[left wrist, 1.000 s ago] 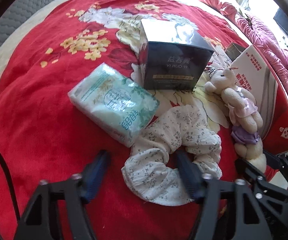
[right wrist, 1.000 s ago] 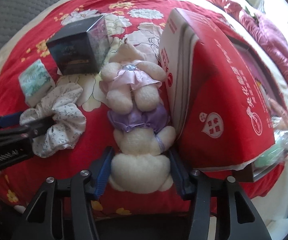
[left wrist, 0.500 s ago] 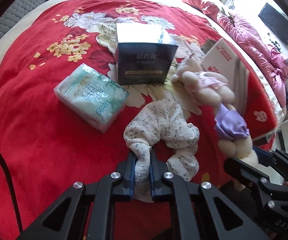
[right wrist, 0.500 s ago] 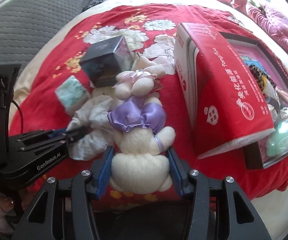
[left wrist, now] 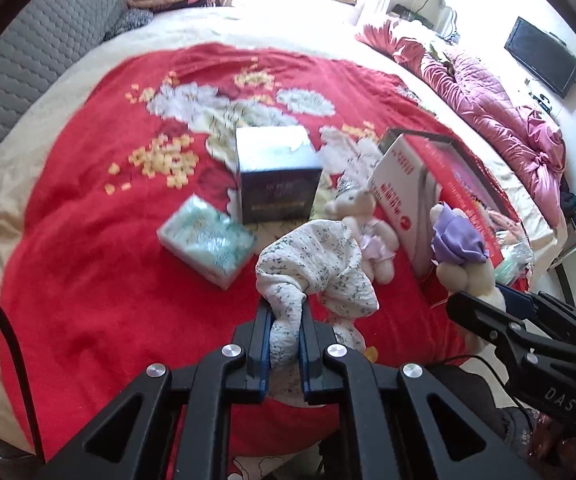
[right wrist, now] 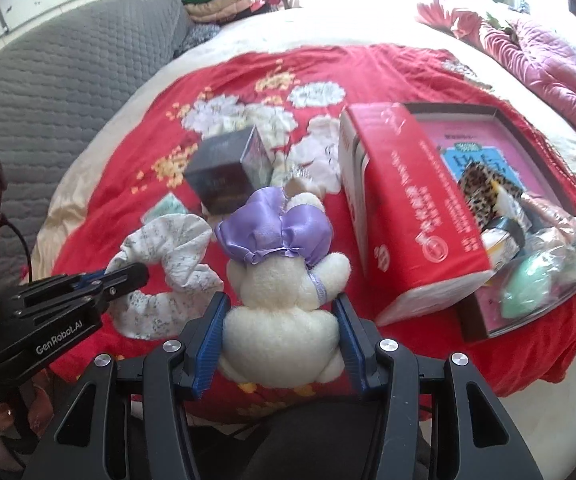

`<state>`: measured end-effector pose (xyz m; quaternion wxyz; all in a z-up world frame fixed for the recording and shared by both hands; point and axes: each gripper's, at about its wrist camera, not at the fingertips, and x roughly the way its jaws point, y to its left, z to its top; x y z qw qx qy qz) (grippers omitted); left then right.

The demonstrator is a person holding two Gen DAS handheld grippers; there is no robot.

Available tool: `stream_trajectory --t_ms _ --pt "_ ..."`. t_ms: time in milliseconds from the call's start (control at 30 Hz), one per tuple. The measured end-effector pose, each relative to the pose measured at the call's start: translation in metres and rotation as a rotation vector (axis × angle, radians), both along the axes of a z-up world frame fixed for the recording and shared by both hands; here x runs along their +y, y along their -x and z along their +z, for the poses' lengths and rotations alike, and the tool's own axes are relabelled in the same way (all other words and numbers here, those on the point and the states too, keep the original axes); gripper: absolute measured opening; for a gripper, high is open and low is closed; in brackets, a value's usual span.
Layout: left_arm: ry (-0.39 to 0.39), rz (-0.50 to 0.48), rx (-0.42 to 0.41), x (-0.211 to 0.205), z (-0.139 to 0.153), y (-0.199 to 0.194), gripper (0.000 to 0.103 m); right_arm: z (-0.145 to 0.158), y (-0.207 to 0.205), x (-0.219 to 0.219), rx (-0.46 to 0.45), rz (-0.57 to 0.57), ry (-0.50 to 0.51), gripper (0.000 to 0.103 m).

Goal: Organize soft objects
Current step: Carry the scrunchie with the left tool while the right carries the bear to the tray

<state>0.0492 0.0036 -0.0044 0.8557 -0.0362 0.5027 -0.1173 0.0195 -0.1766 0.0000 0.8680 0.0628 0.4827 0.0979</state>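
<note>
My left gripper (left wrist: 284,320) is shut on a white floral scrunchie (left wrist: 315,268) and holds it lifted above the red bedspread; the scrunchie also shows in the right wrist view (right wrist: 168,256). My right gripper (right wrist: 280,320) is shut on the lower body of a cream plush bear in a purple dress (right wrist: 284,280), lifted off the bed. The bear also shows in the left wrist view (left wrist: 459,248), at the right. The left gripper shows in the right wrist view (right wrist: 128,276), at the left.
A dark square box (left wrist: 276,176) and a green tissue pack (left wrist: 208,240) lie on the red floral bedspread (left wrist: 88,240). A red open box (right wrist: 407,216) with several items inside stands at the right. A pink quilt (left wrist: 495,96) lies beyond.
Both grippers have risen and pulled back with their loads. The scrunchie and the bear hang higher above the bed. The bear's body now dangles under my right gripper.
</note>
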Motion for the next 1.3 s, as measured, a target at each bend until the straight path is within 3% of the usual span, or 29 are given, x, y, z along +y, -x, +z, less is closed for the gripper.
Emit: stream_trajectory --t_ms 167,600,833,1300 --pt "-0.002 -0.036 -0.040 -0.017 0.022 0.004 0.011 0.016 0.004 -0.015 -0.036 -0.027 -0.034 0.054" --pt "-0.014 -0.124 -0.135 -0.085 0.074 0.003 0.011 0.062 0.016 -0.072 -0.177 -0.137 0.028 0.054" --pt "-0.029 -0.184 -0.157 -0.120 0.085 0.005 0.011 0.075 0.023 -0.104 -0.228 -0.210 0.069 0.054" --pt "-0.047 -0.270 -0.165 -0.178 0.090 -0.001 0.011 0.085 0.038 -0.171 -0.263 -0.345 -0.002 0.054"
